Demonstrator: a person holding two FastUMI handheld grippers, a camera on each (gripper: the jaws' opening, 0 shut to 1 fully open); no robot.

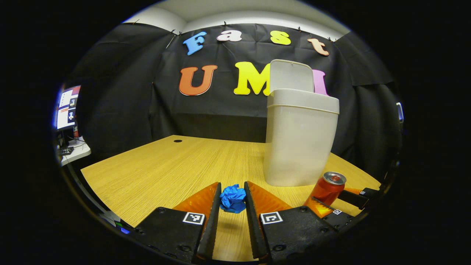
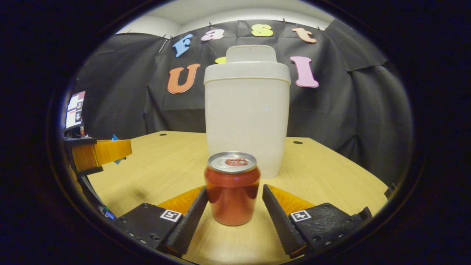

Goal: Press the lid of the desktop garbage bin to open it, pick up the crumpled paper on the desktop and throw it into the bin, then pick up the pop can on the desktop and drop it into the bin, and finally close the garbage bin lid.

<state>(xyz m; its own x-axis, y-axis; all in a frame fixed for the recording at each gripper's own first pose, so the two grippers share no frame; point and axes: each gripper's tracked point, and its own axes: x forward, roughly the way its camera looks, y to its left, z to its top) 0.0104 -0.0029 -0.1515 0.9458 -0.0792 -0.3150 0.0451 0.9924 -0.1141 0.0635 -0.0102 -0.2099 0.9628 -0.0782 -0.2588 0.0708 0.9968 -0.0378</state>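
Blue crumpled paper [image 1: 233, 198] sits between my left gripper [image 1: 232, 193] fingers in the left gripper view, resting on the wooden bench [image 1: 154, 173] just in front of the bin [image 1: 300, 143], whose lid [image 1: 290, 75] stands tipped up, so the opening step looks done. The fingers flank the wad closely, though I can't tell whether both press on it. To do this pickup well I'd close squarely on the middle of the wad, lift straight, and clear the bin's rim before letting go. The paper is a rough ball with no long axis to speak of. The can [image 1: 327, 188] stands to the right, near the bin's foot, with the right gripper beside it. In the right gripper view, my right gripper [image 2: 235, 200] fingers stand apart on either side of the can [image 2: 232, 187], with a gap on the right side at least, so it is not clamped. The can is upright, long axis vertical, pull tab up, directly in front of the bin [image 2: 246, 114]. The left gripper [image 2: 99, 152] shows at the far left edge.
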